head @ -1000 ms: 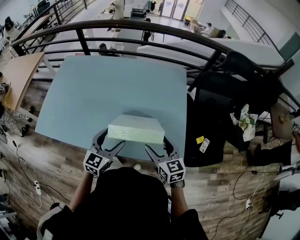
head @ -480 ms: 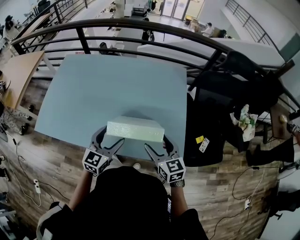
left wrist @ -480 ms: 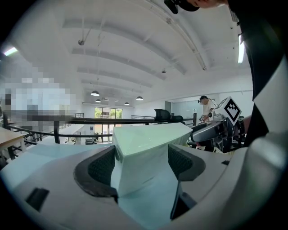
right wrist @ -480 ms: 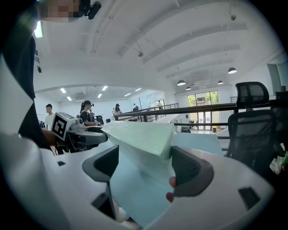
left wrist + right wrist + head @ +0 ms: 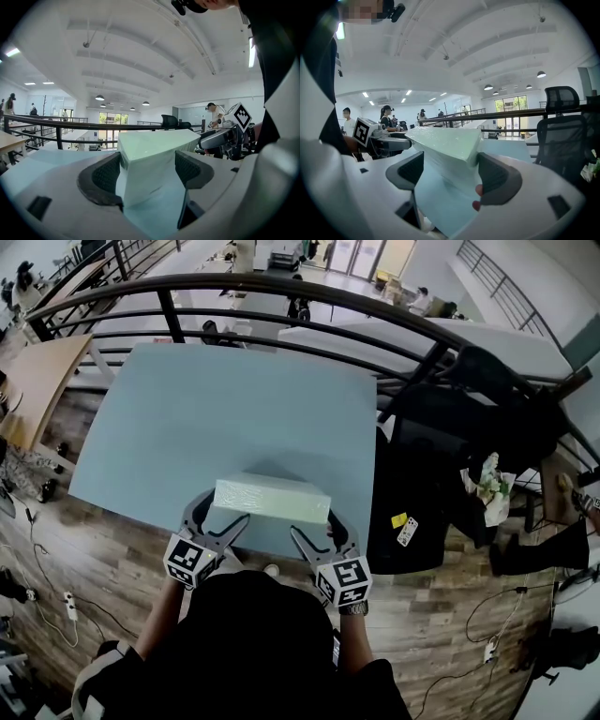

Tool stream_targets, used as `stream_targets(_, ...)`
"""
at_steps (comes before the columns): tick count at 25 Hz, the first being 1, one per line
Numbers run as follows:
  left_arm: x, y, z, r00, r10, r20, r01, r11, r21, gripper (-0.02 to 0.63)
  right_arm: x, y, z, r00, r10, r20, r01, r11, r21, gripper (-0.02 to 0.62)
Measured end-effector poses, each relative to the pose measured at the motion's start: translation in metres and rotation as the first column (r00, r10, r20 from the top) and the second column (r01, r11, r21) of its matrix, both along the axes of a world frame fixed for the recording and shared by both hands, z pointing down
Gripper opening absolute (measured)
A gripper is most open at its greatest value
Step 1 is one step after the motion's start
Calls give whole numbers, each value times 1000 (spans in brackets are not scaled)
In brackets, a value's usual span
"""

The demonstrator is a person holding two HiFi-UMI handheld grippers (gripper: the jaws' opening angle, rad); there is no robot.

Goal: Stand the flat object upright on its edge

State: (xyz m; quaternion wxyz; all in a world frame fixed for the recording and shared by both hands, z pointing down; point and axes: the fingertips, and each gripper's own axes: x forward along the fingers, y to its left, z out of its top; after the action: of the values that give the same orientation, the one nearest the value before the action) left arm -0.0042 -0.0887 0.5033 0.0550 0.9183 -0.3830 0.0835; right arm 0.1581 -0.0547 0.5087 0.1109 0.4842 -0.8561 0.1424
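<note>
The foam block (image 5: 272, 498), pale green and rectangular, sits on the light blue table (image 5: 234, 390) close to the table's near edge. Its broad face is up and one long side faces the person. It is not standing on an edge. The left gripper (image 5: 223, 512) is at the block's near left corner and the right gripper (image 5: 314, 526) at its near right corner. Both reach forward from close to the person's body, with the forearms drawn in below the head and the marker cubes (image 5: 187, 562) toward the torso. In the left gripper view, the left gripper (image 5: 147, 171) has that corner of the block (image 5: 150, 159) between its ribbed pads (image 5: 105, 176), one pad against each side. In the right gripper view, the right gripper (image 5: 447, 176) pinches its corner of the block (image 5: 450, 150) in the same way. Beyond the table runs a dark curved railing (image 5: 281, 287).
</note>
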Motion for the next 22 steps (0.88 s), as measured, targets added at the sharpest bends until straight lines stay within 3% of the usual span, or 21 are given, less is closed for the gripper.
stream_targets(22,0,1,-6,1000,-7,3,7,1000,4,357,1,-1,-6,1000,10,-7,-10,1000,12,348)
